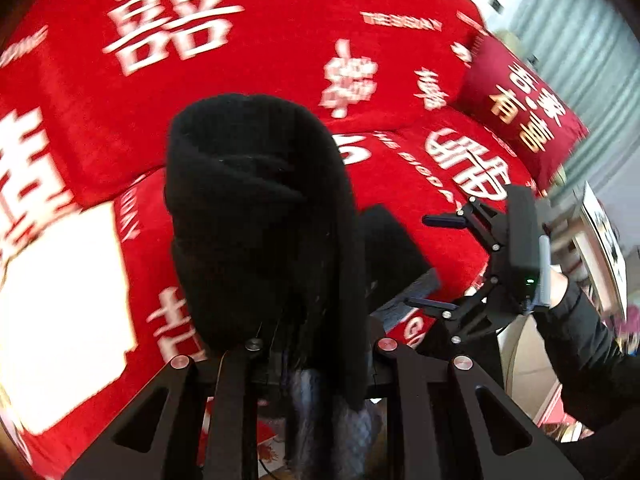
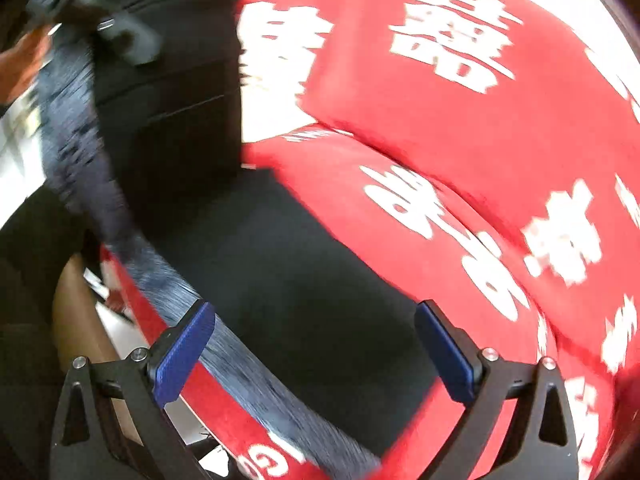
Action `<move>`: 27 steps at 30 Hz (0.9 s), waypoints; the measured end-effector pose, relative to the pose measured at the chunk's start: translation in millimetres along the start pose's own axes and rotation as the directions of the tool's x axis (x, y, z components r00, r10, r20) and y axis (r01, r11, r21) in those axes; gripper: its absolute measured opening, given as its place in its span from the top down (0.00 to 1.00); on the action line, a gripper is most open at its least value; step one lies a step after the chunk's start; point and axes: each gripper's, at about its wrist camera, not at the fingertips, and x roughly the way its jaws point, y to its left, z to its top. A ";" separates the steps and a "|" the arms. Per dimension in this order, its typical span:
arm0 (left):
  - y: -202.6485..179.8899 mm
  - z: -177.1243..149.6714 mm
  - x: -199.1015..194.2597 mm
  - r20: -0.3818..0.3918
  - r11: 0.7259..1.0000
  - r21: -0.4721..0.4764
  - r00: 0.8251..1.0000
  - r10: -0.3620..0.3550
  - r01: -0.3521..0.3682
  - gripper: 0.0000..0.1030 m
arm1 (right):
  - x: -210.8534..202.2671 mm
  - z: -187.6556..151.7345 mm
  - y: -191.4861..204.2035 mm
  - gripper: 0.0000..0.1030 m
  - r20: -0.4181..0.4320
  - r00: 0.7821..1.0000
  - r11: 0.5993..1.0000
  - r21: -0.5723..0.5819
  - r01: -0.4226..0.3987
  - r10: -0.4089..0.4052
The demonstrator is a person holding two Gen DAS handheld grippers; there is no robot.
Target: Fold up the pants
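Note:
The black pants (image 1: 256,208) rise in a bunched fold straight ahead in the left wrist view, with a grey-blue ribbed band (image 1: 404,296) at their edge. My left gripper (image 1: 316,360) is shut on the pants, and the cloth hides its fingertips. To the right my right gripper (image 1: 436,263) stands open, its blue pads apart beside the band. In the right wrist view the right gripper (image 2: 316,344) is open and holds nothing, hovering over the pants (image 2: 288,264) that lie on the red cover. The left gripper (image 2: 116,32) shows blurred at the top left, holding the cloth up.
A red bedcover (image 1: 248,64) with large white characters lies under everything. A red pillow (image 1: 520,108) with gold writing sits at the far right. A hand in a black sleeve (image 1: 580,340) holds the right gripper. The bed's edge and floor show at lower left (image 2: 120,320).

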 end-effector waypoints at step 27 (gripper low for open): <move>-114.3 46.0 184.8 -0.277 0.998 0.015 0.959 -0.060 0.067 0.51 | -36.3 -120.2 -64.1 0.02 0.061 0.996 0.881 0.466 -0.081 0.059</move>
